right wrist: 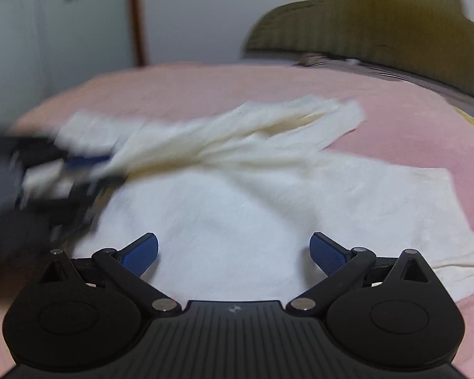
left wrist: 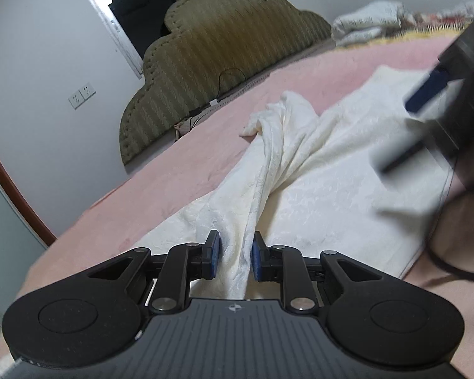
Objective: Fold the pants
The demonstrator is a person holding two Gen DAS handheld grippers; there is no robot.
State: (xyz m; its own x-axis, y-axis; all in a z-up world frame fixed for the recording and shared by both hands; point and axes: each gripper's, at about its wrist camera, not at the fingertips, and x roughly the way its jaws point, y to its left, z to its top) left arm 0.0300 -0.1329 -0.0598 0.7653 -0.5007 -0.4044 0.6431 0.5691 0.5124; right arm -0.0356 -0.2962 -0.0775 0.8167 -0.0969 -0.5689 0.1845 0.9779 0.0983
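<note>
Cream fleece pants (left wrist: 300, 164) lie mid-bed (left wrist: 173, 164), one leg bunched and pinched in the left gripper (left wrist: 235, 257). Carry it flat across the other leg; the right gripper (right wrist: 233, 252), jaws spread and empty, could pin the lower layer.

L gripper (left wrist: 235, 257) w/ 2 blue pads pinches a fold of cream-white fleece pants (left wrist: 300, 170); rest trails ahead over pink bedsheet (left wrist: 173, 164). Blurred R gripper (left wrist: 433, 94) upper right.

The pants (left wrist: 287, 170) are cream, plush, matt cloth. The sheet (left wrist: 186, 158) is pink matt fabric. The headboard (left wrist: 205, 72) is olive ribbed upholstery. The left gripper (left wrist: 235, 257) is matt black plastic with blue textured pads (left wrist: 215, 254).
</note>
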